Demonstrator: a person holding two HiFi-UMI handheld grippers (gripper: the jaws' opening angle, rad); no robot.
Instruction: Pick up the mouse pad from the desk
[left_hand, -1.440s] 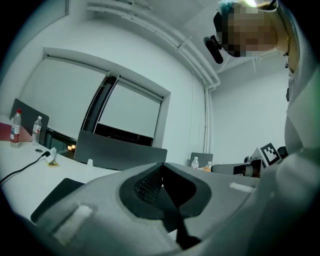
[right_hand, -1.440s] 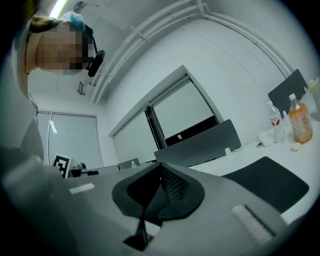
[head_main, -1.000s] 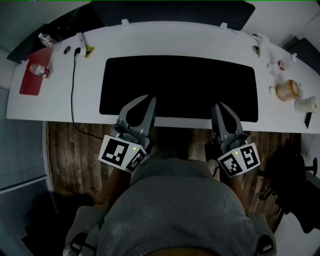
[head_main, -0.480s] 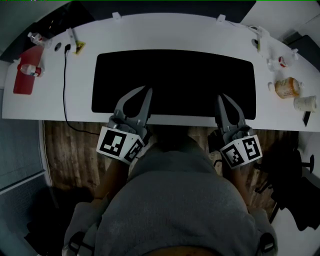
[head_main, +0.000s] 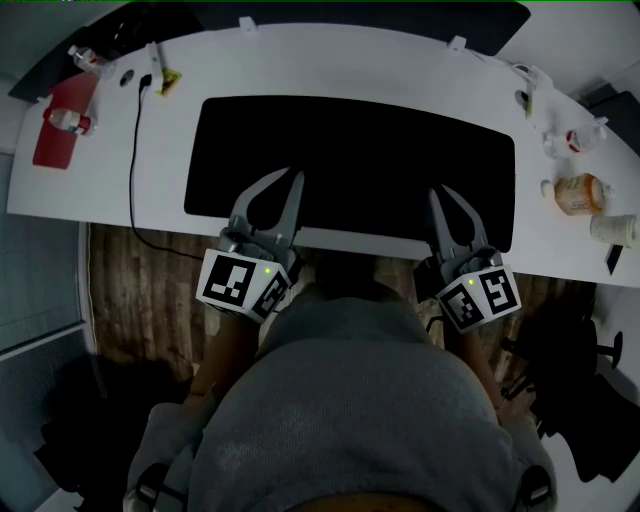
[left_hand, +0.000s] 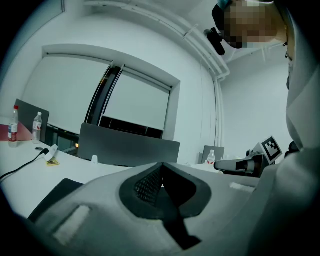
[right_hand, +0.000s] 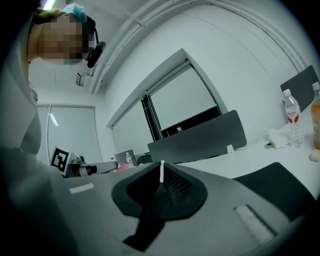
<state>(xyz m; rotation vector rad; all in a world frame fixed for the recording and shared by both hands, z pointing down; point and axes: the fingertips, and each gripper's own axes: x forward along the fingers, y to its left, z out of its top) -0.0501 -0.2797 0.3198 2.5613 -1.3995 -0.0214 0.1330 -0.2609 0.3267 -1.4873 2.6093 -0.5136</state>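
The black mouse pad (head_main: 350, 150) lies flat in the middle of the white counter (head_main: 330, 68), reaching its near edge, where the left gripper (head_main: 292, 178) and right gripper (head_main: 437, 193), jaws together and empty, point over the pad's near part.

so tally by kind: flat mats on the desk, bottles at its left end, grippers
large black rectangular mouse pad: 1
flat red rectangular mat: 1
clear plastic bottles: 2
grey grippers: 2, left gripper, right gripper
total: 6
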